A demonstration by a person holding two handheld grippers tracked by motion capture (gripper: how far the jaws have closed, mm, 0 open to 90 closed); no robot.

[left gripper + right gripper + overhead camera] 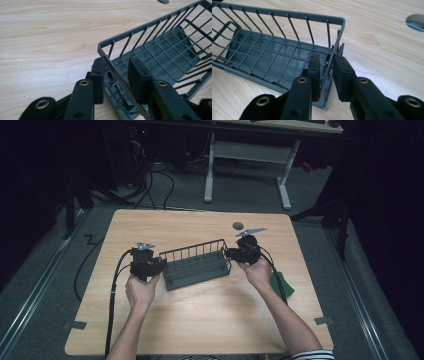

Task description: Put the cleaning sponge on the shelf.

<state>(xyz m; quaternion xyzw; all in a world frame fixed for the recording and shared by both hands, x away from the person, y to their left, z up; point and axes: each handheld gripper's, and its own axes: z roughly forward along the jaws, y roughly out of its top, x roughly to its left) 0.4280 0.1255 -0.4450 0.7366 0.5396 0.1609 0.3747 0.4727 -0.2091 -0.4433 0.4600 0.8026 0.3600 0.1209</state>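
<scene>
The grey wire basket (196, 263) stands on the wooden surface (200, 320), near its middle. The left tool (116, 76) clamps narrow on the basket's left end wall, one pad inside, one outside. The right tool (327, 75) grips the opposite end wall likewise. A small grey disc (238, 225) lies just behind the basket's right end.

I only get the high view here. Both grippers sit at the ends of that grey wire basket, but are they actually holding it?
Observer: Yes. The left gripper has one jaw inside and one outside the end wall of the basket.
Operator: And the other one?
Observer: The right gripper straddles the opposite end wall the same way, closed on its wires.
Operator: Anything inside the basket?
Observer: No, just its bare grid floor.
</scene>
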